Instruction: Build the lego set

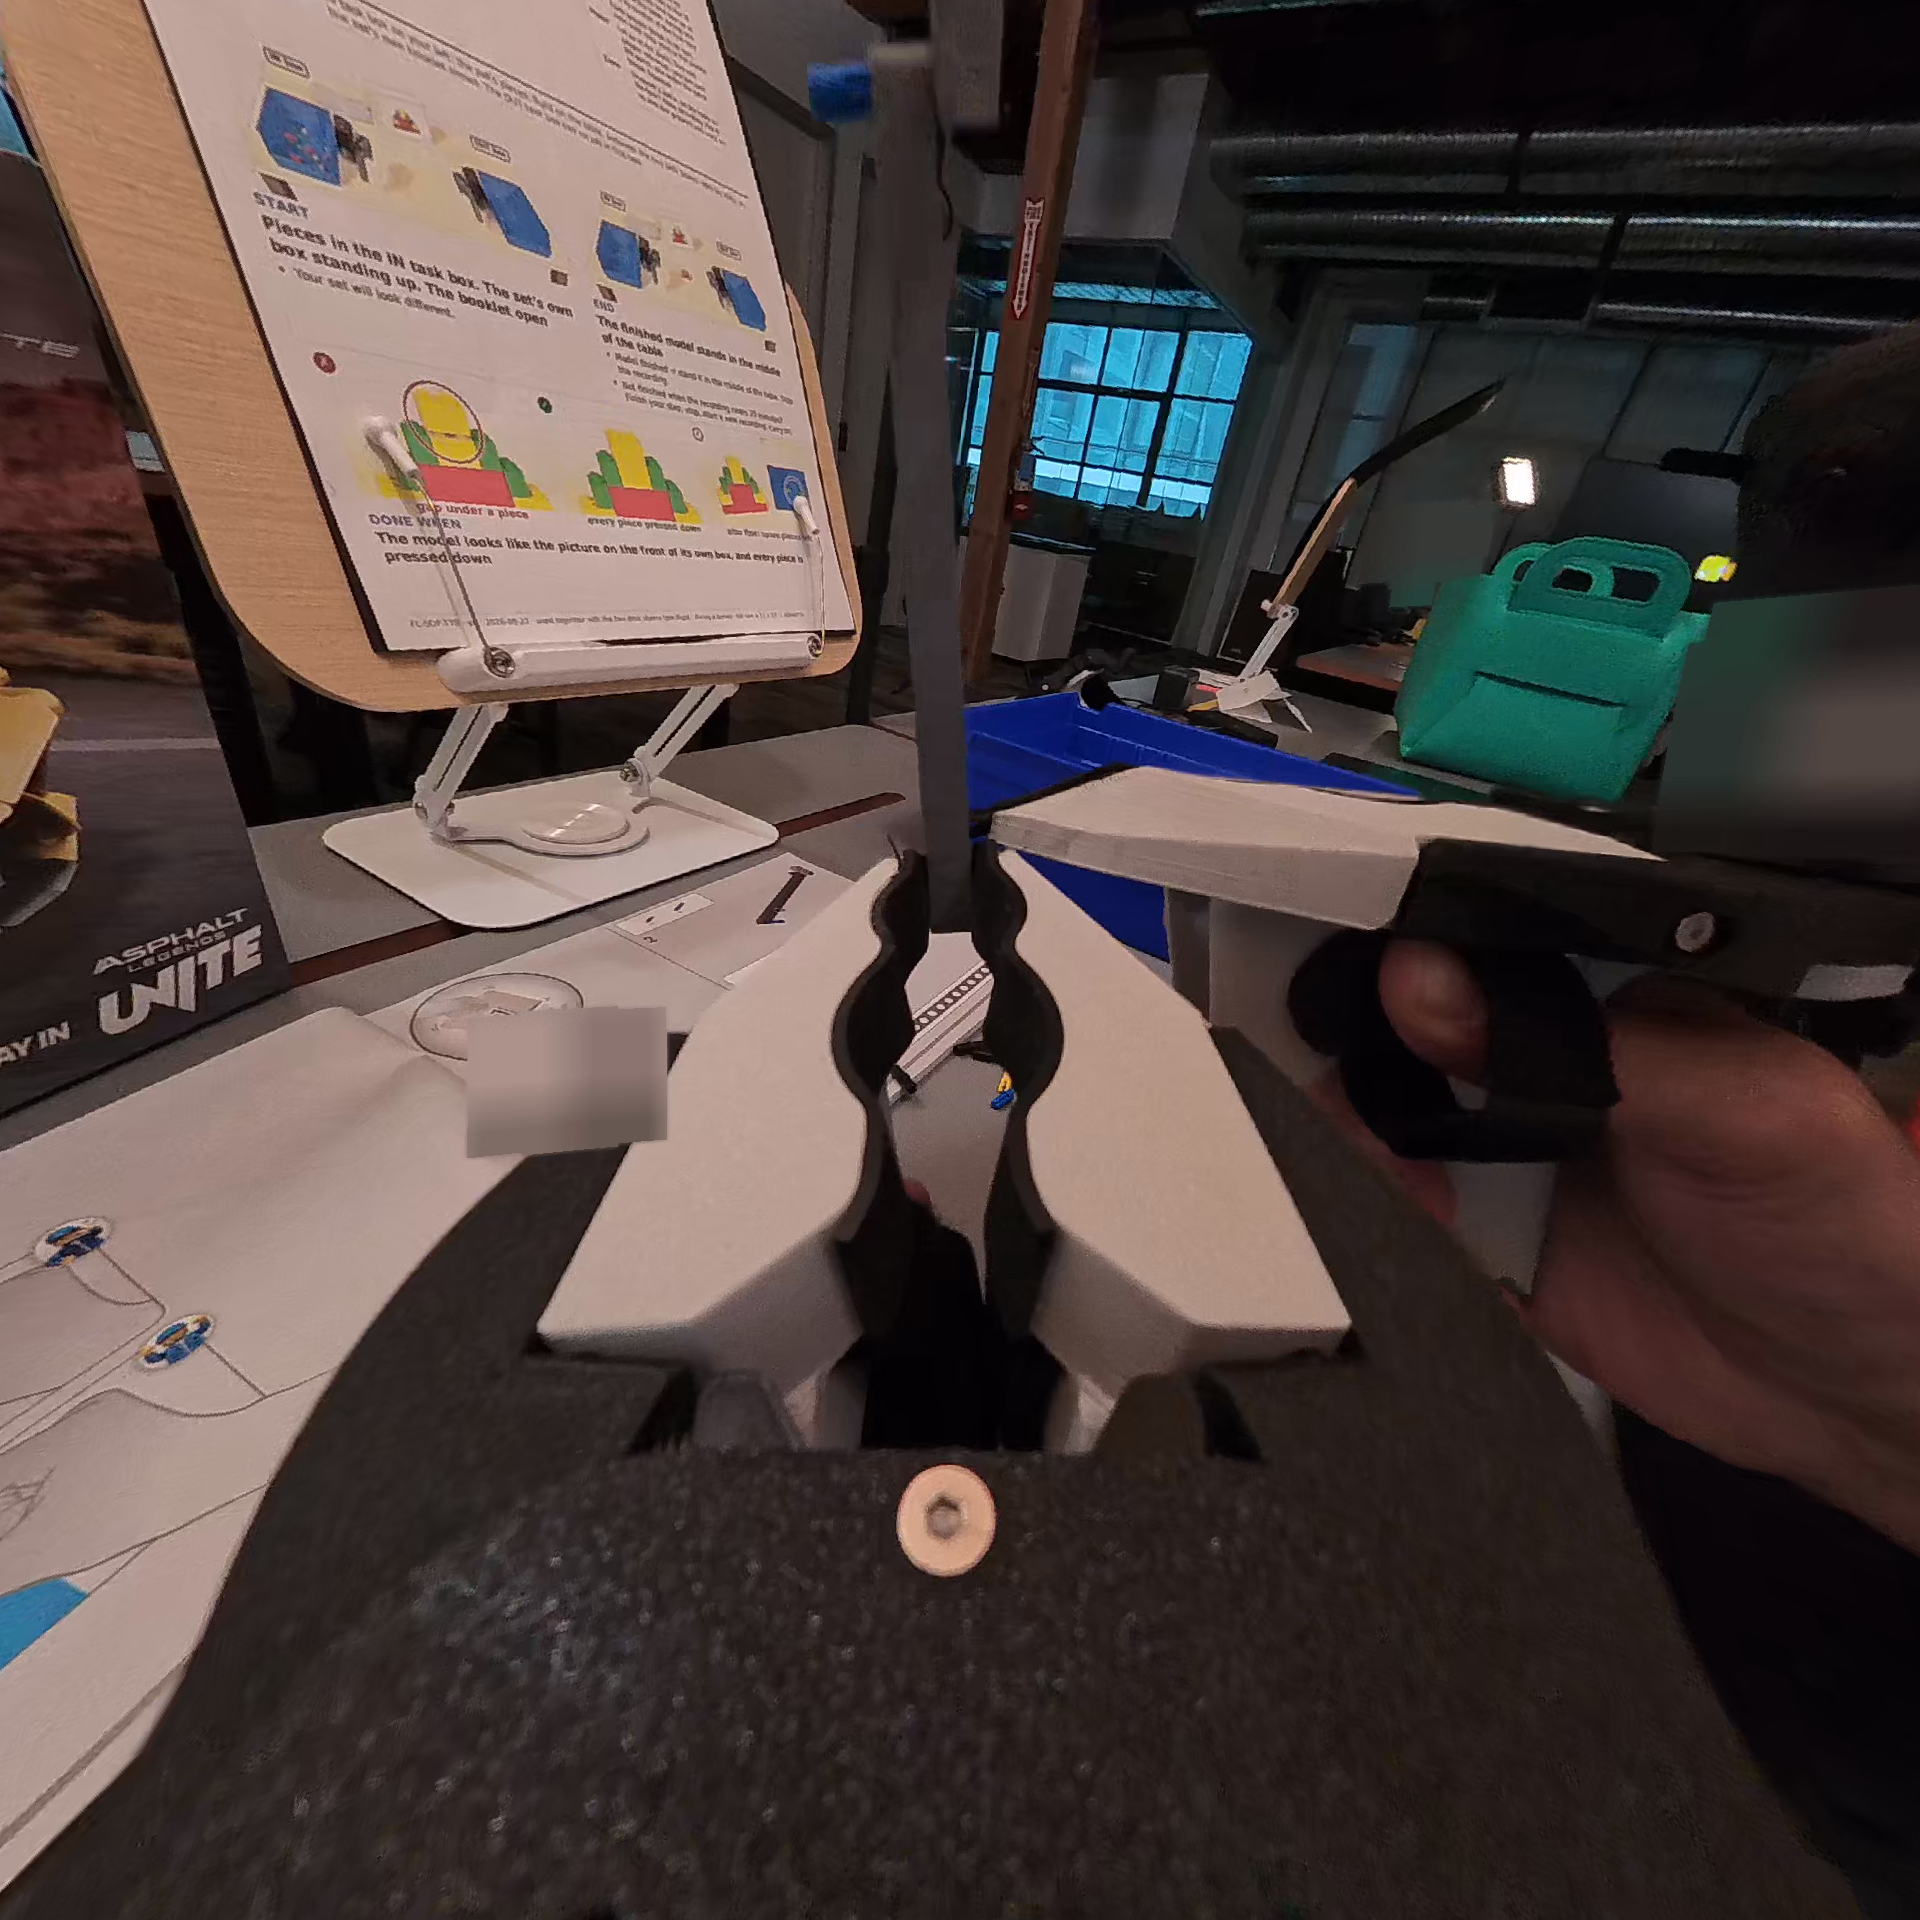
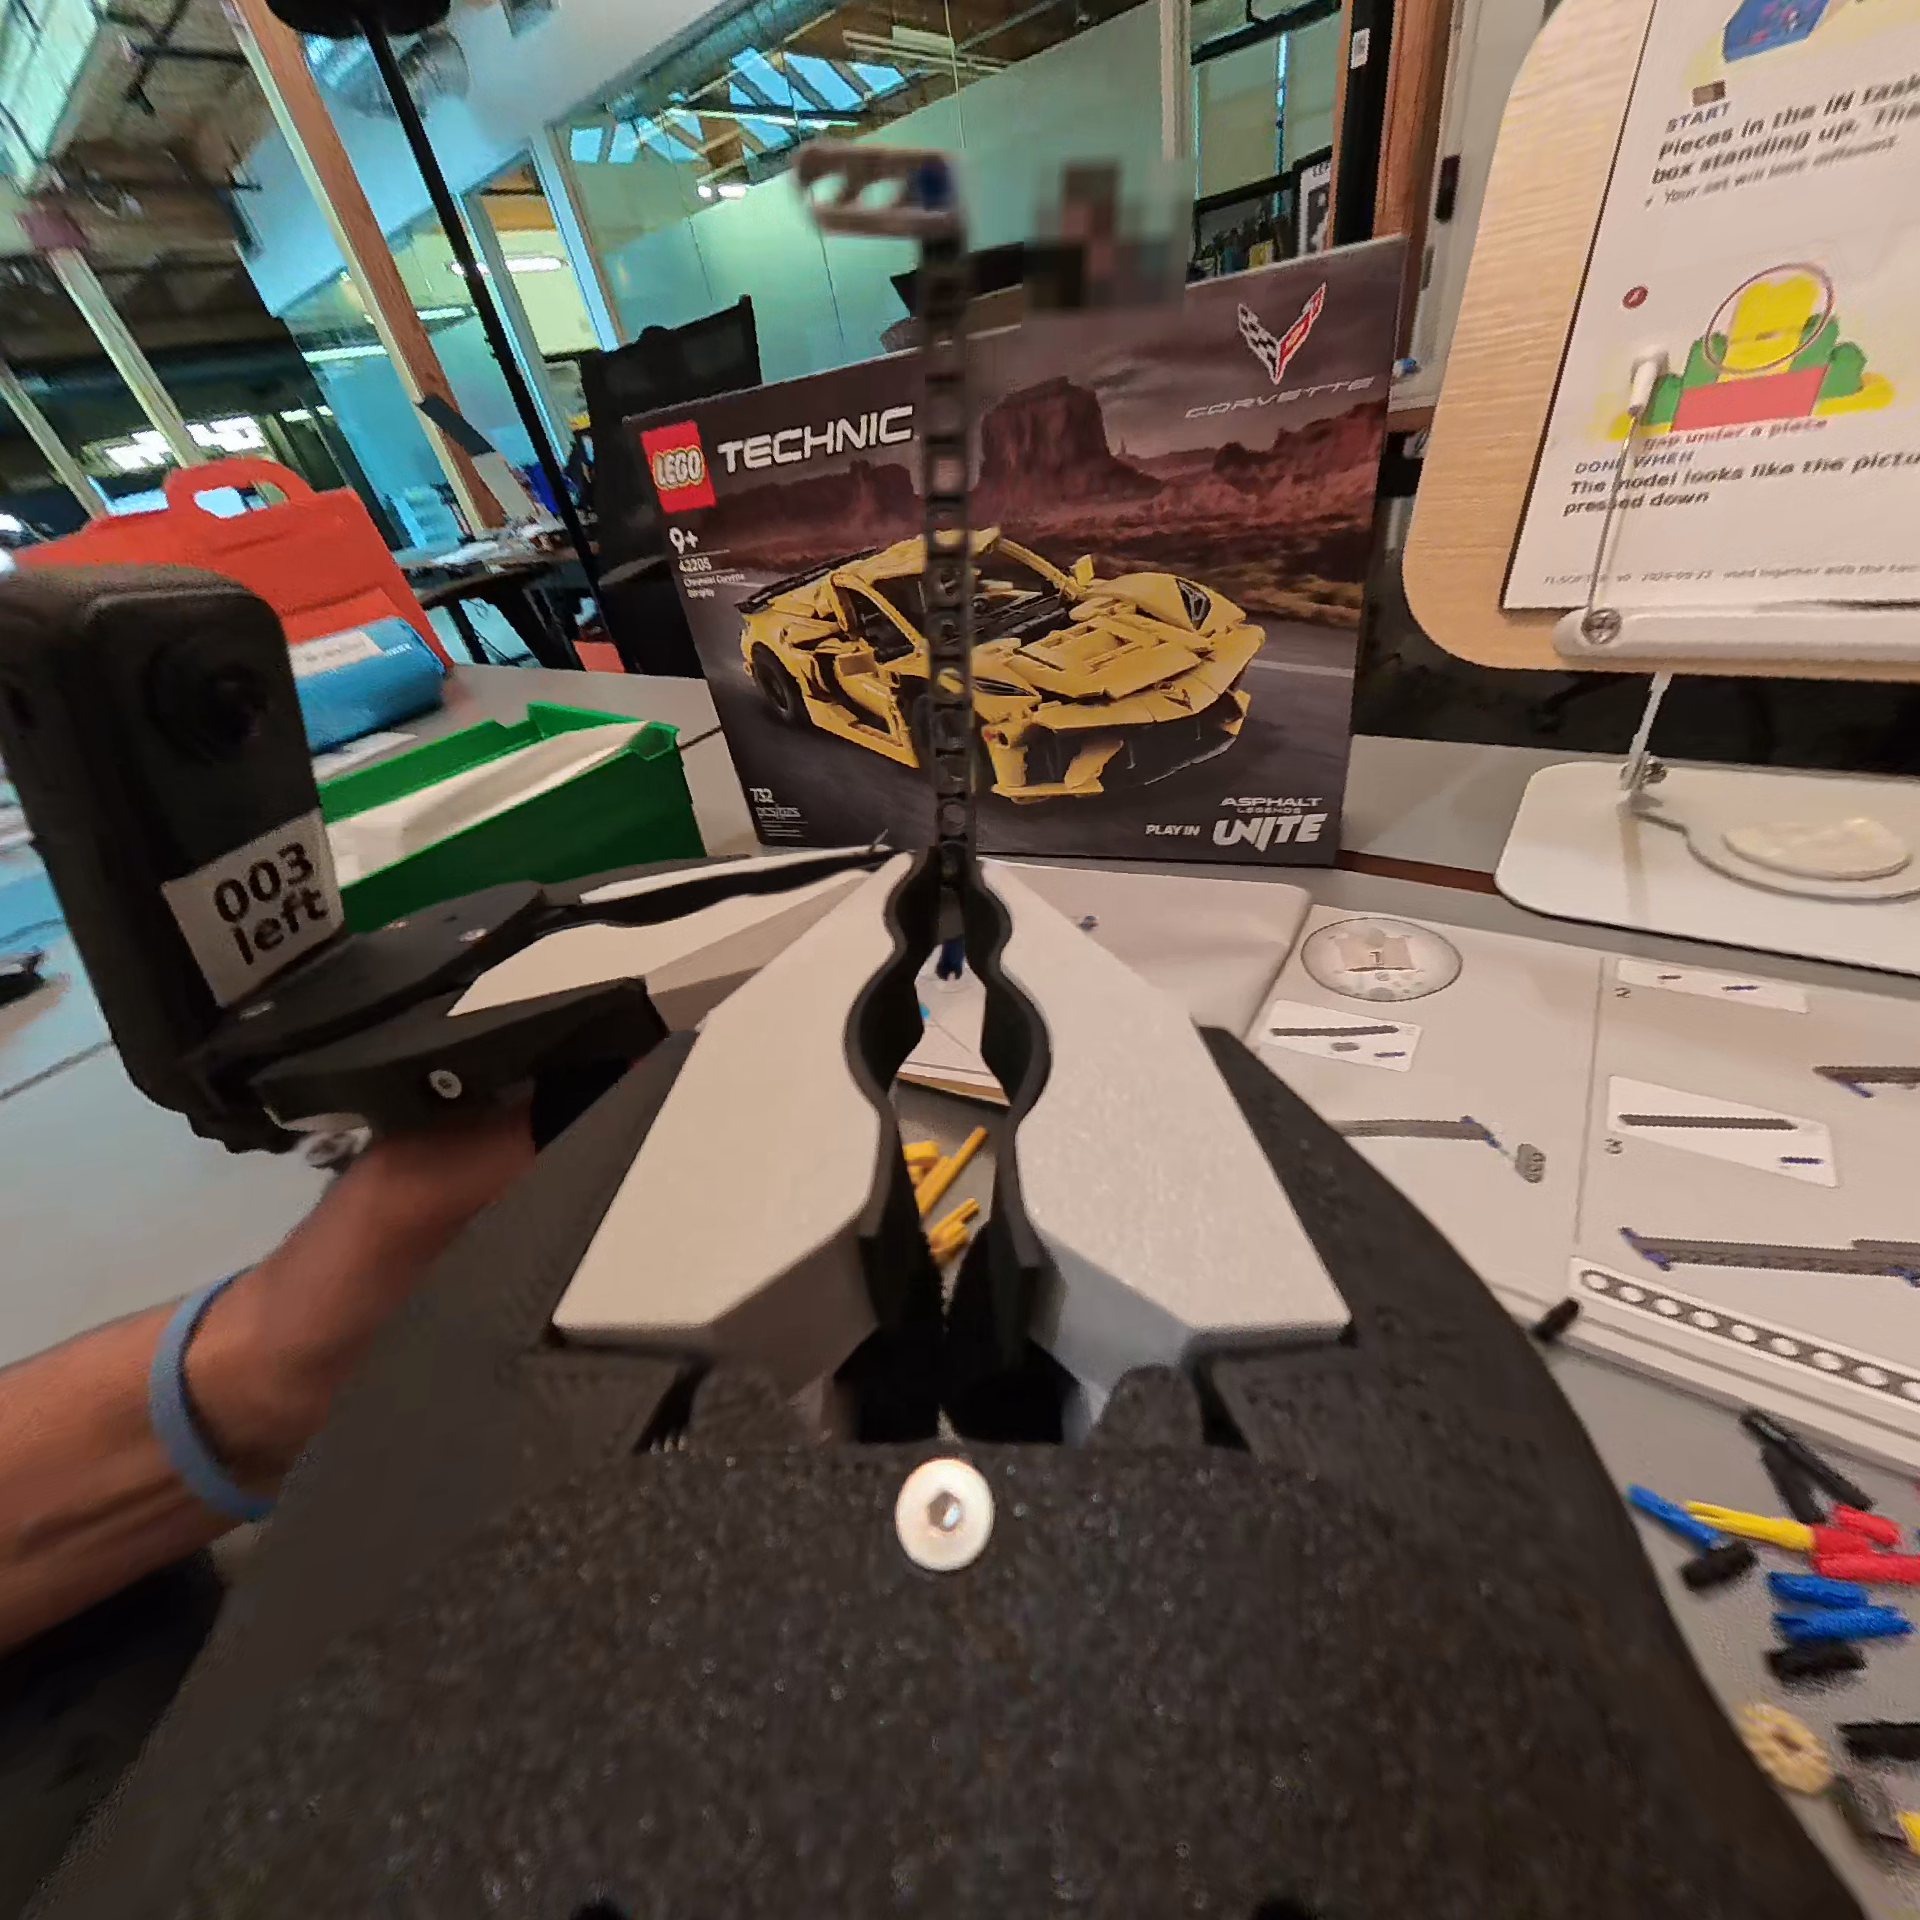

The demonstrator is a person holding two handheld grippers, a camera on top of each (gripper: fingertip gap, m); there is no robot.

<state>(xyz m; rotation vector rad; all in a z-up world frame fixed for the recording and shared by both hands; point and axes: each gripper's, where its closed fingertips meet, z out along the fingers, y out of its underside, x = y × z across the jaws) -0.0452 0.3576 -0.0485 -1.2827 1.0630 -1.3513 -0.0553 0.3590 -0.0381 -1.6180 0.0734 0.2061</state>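
A long dark grey Technic beam (image 2: 948,540) stands upright, with a small grey connector (image 2: 862,187) and a blue pin at its top. My right gripper (image 2: 948,873) is shut on the beam's lower end. My left gripper (image 1: 948,883) is shut on the same beam (image 1: 935,520) near its bottom. In the left wrist view the right gripper (image 1: 1195,842) comes in from the right, its tips at the beam. In the right wrist view the left gripper (image 2: 665,904) comes in from the left. A hand holds each one.
The set's box (image 2: 1039,582) stands behind. The open booklet (image 2: 1558,1091) lies on the table at right, with loose coloured pins (image 2: 1808,1558) near it. Yellow pieces (image 2: 940,1184) lie under the grippers. A green bin (image 2: 520,800), a blue bin (image 1: 1091,738) and a document stand (image 1: 468,364) surround the work area. The tips of both grippers are at nearly the same place.
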